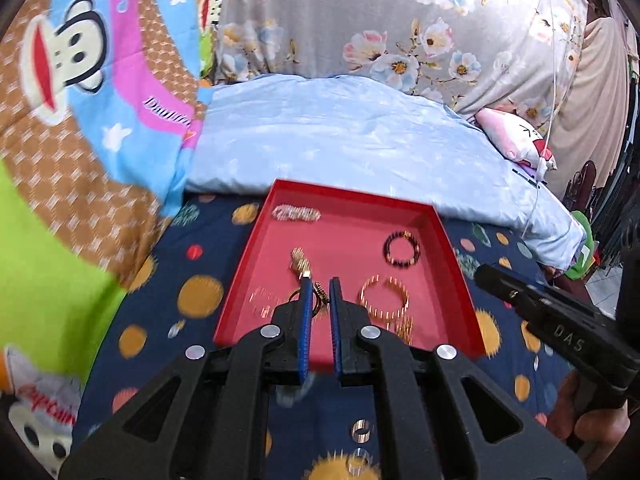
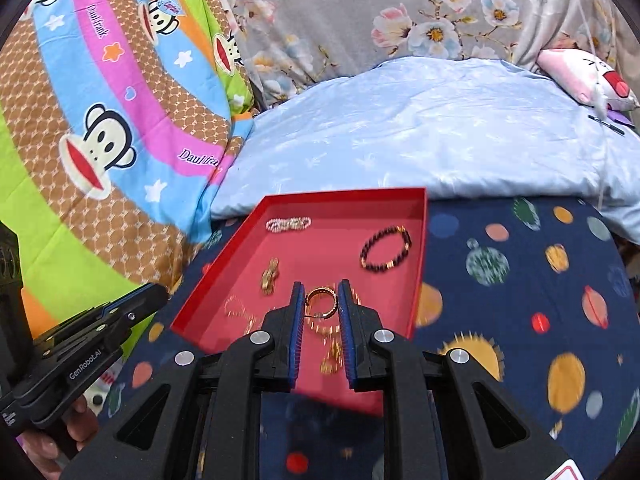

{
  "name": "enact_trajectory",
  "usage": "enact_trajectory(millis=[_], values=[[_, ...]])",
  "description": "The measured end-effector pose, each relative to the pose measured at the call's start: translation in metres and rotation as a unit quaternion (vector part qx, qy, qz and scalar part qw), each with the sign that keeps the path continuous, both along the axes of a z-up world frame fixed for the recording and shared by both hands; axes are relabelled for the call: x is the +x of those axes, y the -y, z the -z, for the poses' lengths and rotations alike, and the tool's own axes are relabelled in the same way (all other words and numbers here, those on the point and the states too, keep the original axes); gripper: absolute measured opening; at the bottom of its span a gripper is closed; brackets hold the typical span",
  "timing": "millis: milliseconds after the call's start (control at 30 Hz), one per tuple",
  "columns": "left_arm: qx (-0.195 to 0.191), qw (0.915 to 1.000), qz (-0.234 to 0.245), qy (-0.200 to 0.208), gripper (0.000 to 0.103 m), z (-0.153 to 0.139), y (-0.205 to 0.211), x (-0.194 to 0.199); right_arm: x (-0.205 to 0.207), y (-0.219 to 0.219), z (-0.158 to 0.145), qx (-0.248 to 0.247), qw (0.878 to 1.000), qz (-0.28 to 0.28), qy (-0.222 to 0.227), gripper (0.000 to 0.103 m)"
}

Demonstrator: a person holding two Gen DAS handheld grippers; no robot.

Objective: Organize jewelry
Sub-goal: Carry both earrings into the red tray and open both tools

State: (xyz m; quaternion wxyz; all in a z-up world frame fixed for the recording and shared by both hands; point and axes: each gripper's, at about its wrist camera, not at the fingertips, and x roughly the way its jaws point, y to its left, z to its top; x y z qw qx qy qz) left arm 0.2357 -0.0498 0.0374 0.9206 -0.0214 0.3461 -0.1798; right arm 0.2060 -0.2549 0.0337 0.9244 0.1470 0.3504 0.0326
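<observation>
We hold left gripper [image 1: 320, 292] narrowly apart over small gold piece [image 1: 318, 300] near red tray [image 2: 420, 240] front edge. Right gripper [image 2: 320, 300] open around gold ring [image 2: 322, 303]. Risk: ring slips, scatters neighbouring bangle [image 1: 384, 296].

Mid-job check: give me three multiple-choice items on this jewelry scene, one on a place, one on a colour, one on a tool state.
1. The dark beaded bracelet lies:
A. in the red shallow tray
B. on the navy planet-print sheet
C. on the pale blue quilt

2. The tool pads are:
A. green
B. blue
C. white

3. The right tool is:
A. shut tight
B. out of view
C. open around a gold ridged bangle

Answers: 1 A, it rests on the tray floor near the far right corner; 2 B, blue ribbed strips line both fingers; 3 C, the bangle shows in the gap.
</observation>
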Motion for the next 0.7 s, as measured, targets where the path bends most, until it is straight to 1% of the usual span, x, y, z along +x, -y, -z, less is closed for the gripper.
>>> enact_trajectory(millis=[100,200,333,500,700], values=[[0.002,1.0,0.001,0.001,0.008,0.0,0.008,0.02,0.02,0.003,0.004,0.001,1.0,0.001,-0.004,0.016],[0.013,0.9999,-0.004,0.0,0.008,0.003,0.017,0.041,0.035,0.005,0.011,-0.001,1.0,0.0,-0.01,0.016],[0.014,0.9998,-0.007,-0.011,0.008,0.01,0.024,0.066,0.051,0.009,0.025,-0.005,1.0,-0.002,-0.022,0.016],[0.025,0.9995,-0.013,-0.017,0.008,0.019,0.03,0.081,0.066,0.011,0.041,-0.01,0.999,-0.001,-0.038,0.016],[0.025,0.9992,-0.02,-0.025,0.008,0.029,0.034,0.09,0.074,0.012,0.051,-0.015,0.999,-0.003,-0.043,0.017]])
